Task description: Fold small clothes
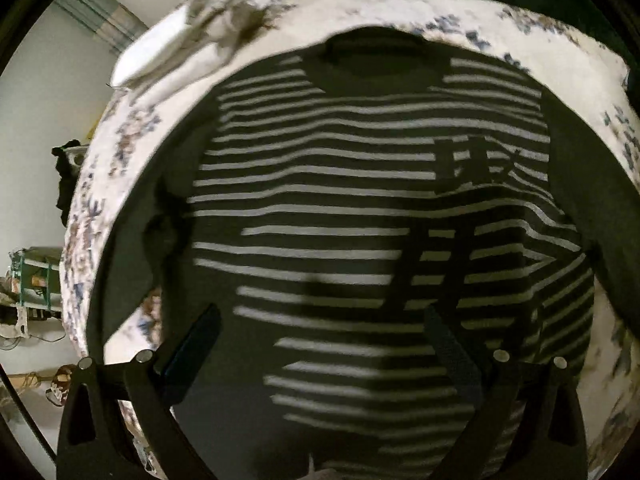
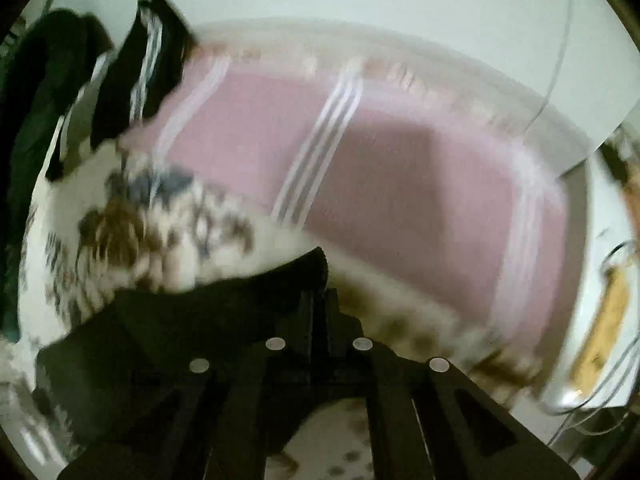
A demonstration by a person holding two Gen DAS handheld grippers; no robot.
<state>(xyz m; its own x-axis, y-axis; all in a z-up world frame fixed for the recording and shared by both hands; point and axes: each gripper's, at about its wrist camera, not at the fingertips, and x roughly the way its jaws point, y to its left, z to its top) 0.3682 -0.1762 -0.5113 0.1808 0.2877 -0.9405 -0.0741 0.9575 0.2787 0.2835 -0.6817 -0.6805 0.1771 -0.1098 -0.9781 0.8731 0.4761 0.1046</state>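
A black sweater with white stripes lies flat, front up, on a floral bed sheet, its collar at the far side. My left gripper hovers over the lower body of the sweater, open wide, with nothing pinched between its fingers. In the right wrist view, the sweater's plain black sleeve runs in from the left, and its ribbed cuff ends at the fingertips. My right gripper is shut on that sleeve end. The view is blurred.
A pink blanket with white stripes covers the bed beyond the right gripper. Folded dark striped clothes and a dark green garment lie at the far left. A crumpled pale cloth sits beyond the sweater. The bed edge drops off at the left.
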